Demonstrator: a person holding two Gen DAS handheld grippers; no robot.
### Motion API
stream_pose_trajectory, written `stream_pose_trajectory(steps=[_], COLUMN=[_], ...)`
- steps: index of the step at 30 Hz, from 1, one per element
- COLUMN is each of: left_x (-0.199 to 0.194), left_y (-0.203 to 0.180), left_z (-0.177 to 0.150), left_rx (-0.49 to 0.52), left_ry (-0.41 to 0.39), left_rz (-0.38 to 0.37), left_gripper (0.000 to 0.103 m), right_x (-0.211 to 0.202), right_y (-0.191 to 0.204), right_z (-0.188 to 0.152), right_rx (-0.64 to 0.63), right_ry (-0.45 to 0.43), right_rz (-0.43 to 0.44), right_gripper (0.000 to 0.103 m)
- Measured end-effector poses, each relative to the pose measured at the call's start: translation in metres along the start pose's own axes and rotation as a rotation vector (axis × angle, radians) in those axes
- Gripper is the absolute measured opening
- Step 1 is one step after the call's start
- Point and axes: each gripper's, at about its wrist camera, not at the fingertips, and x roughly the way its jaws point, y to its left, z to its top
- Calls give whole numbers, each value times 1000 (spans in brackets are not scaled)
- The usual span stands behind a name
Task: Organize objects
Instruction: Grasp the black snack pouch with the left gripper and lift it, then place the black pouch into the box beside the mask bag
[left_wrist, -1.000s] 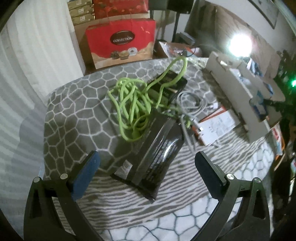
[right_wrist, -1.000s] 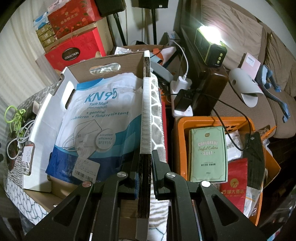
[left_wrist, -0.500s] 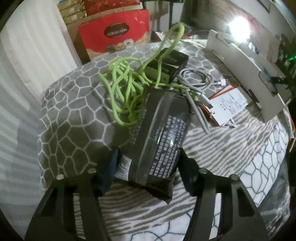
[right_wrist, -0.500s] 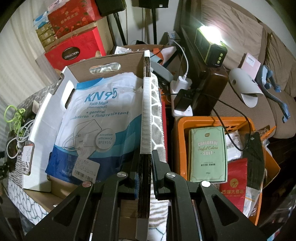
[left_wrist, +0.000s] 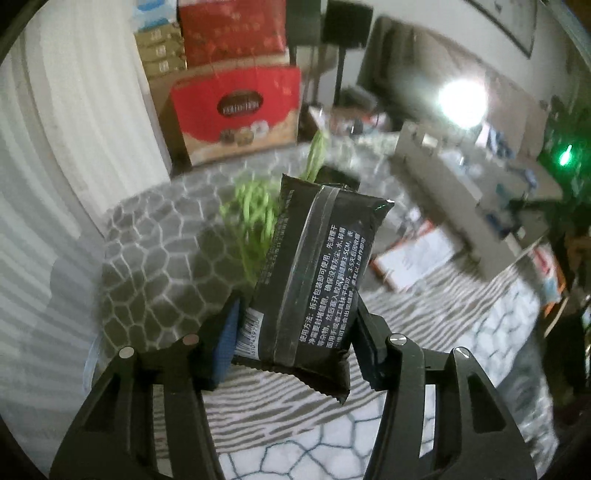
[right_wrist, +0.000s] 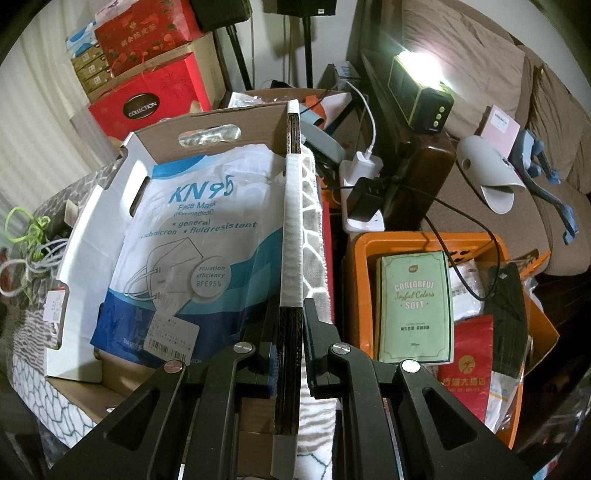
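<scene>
My left gripper (left_wrist: 293, 332) is shut on a black foil packet (left_wrist: 317, 273) with white Chinese print and holds it lifted above the grey patterned table cover (left_wrist: 147, 280). A tangled green cord (left_wrist: 251, 218) lies on the table behind the packet. My right gripper (right_wrist: 290, 332) is shut on the side wall (right_wrist: 291, 225) of an open cardboard box (right_wrist: 96, 221). A white and blue KN95 face mask bag (right_wrist: 192, 243) lies inside the box. The box also shows blurred in the left wrist view (left_wrist: 461, 206).
A red gift bag (left_wrist: 236, 110) stands behind the table. White papers (left_wrist: 413, 258) lie on the table right of the packet. An orange bin (right_wrist: 436, 302) with a green pack stands right of the box. A grey cable (right_wrist: 22, 266) and the green cord (right_wrist: 26, 225) lie left of the box.
My left gripper closed on the black packet and lifted it off the table, tilting the view upward. My right gripper has stayed shut on the box wall.
</scene>
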Motion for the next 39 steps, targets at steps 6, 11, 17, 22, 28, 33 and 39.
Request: stream_pose_trajectory(steps=[6, 11, 17, 22, 28, 33, 39], left_x=[-23, -16, 10, 29, 59, 81, 100], left_y=[-23, -63, -125, -176, -232, -259, -271], left_z=[30, 51, 69, 80, 85, 79, 68], left_rx=[21, 70, 129, 186, 278, 343, 370], left_ry=[-67, -70, -35, 9, 89, 137, 182], left_rz=[-50, -96, -165, -236, -221, -165, -128], left_gripper=[52, 52, 52, 52, 52, 53, 57], right_x=[0, 0, 0, 0, 0, 0, -1], right_y=[0, 0, -1, -3, -3, -3, -2], right_z=[0, 0, 0, -1, -1, -1, 0], right_rx=[0, 1, 6, 19, 22, 22, 24], right_ry=[1, 1, 4, 8, 11, 11, 12], right_rz=[-2, -1, 7, 22, 22, 24, 27], right_gripper=[10, 10, 10, 10, 10, 11, 11])
